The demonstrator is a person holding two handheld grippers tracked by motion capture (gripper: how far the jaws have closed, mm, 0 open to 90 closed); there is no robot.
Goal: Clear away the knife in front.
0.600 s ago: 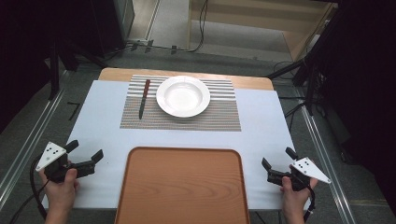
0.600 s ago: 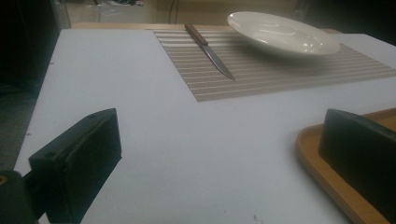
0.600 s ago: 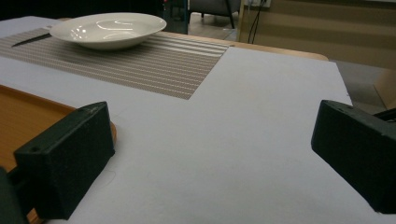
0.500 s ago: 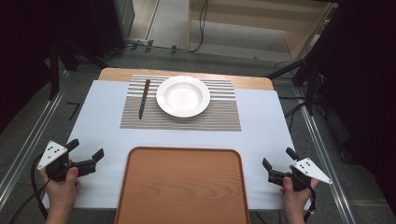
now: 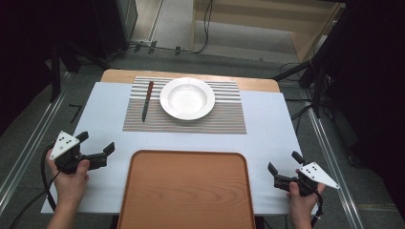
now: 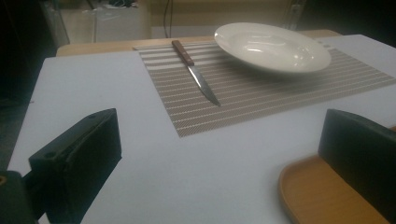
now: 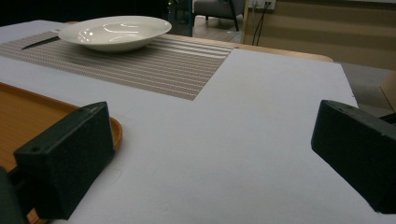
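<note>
A white plate (image 5: 186, 98) rests on a striped placemat (image 5: 224, 119) at the far middle of the table. Left of the plate on the mat lies a knife (image 5: 147, 100) with a brown handle, blade toward me. An empty wooden tray (image 5: 185, 191) sits at the near edge. My left gripper (image 5: 97, 144) hovers open at the tray's left, with nothing between its jaws. My right gripper (image 5: 283, 163) stands open at the tray's right, also empty. In the left gripper view the knife (image 6: 196, 73) and plate (image 6: 272, 46) lie ahead; the right gripper view shows the plate (image 7: 114, 31) far left.
A white sheet (image 5: 277, 124) covers the table, with a wooden strip (image 5: 119, 74) at the far edge. Cables and dark stands (image 5: 315, 76) surround the table on the floor. Metal rails (image 5: 28, 143) run along both sides.
Both grippers stay low at the tray's sides with hardly any shift. Plate, knife and tray have not moved.
</note>
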